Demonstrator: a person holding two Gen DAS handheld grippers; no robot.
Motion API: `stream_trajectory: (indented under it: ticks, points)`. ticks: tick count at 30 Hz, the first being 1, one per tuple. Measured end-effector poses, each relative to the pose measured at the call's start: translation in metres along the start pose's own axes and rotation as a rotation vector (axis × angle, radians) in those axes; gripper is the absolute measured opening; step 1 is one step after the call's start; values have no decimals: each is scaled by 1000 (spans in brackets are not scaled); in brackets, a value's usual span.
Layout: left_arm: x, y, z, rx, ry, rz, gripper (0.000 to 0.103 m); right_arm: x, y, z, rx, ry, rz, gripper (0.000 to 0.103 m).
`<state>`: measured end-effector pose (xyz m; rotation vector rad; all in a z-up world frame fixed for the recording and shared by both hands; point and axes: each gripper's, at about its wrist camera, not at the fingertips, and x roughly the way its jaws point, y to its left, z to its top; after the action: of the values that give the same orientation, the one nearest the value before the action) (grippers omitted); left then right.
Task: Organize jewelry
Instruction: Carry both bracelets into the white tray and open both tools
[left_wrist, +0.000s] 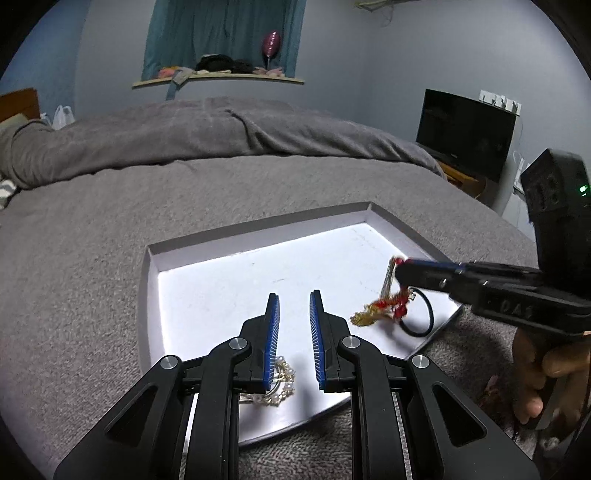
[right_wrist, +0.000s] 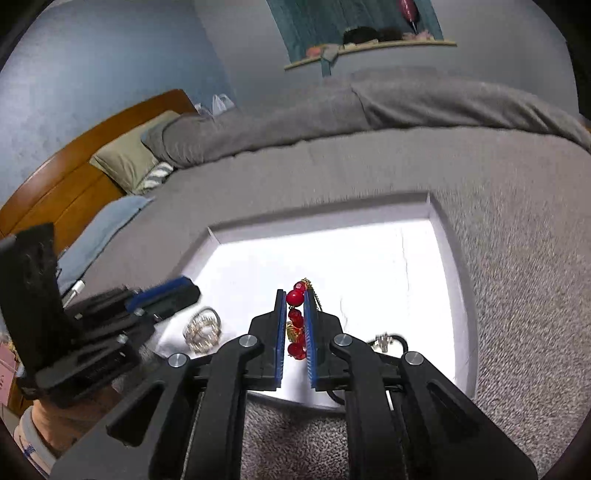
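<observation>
A red-bead and gold necklace (right_wrist: 296, 320) is clamped between the closed pads of the right gripper (right_wrist: 295, 295), with its lower end trailing onto the floor of the white tray (left_wrist: 258, 236). The step in hand is judged to be placement; a release over bare tray floor is called for next. The left gripper (left_wrist: 293, 295) is held nearly closed over the tray, with nothing between its pads. In the tray, a pearl piece (left_wrist: 282, 384) and a black ring (left_wrist: 419, 314) are seen well apart.
</observation>
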<state>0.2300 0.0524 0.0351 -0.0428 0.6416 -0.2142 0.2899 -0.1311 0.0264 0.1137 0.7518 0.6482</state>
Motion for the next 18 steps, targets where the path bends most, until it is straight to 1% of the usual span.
stream_trajectory:
  ticks: [1,2,3,4,5,7,9,11,18]
  points:
    - [0,0,-1,1,5,-1,20,3,-1,-2,3,15,-9,14]
    - [0,0,0,1,7,5,25,5,-3,-3,7,24,-16,26]
    - [0,0,-1,1,6,18,30,6,-3,-4,9,27,-14,34]
    - [-1,1,-2,-2,6,29,43,5,-4,-5,11,27,-12,49]
    - [-2,2,-2,-4,4,30,54,4,-4,-6,12,19,-13,53]
    - [-7,4,-3,-10,-3,27,61,-2,-4,-6,12,1,-18,53]
    - [-11,6,-4,-12,-4,27,62,-8,-6,-7,17,-14,-23,53]
    - [-16,6,-6,-9,-5,25,66,-15,-7,-9,23,-28,-23,54]
    - [-42,0,-17,15,-16,-3,67,-45,-1,-23,-10,-77,-38,64]
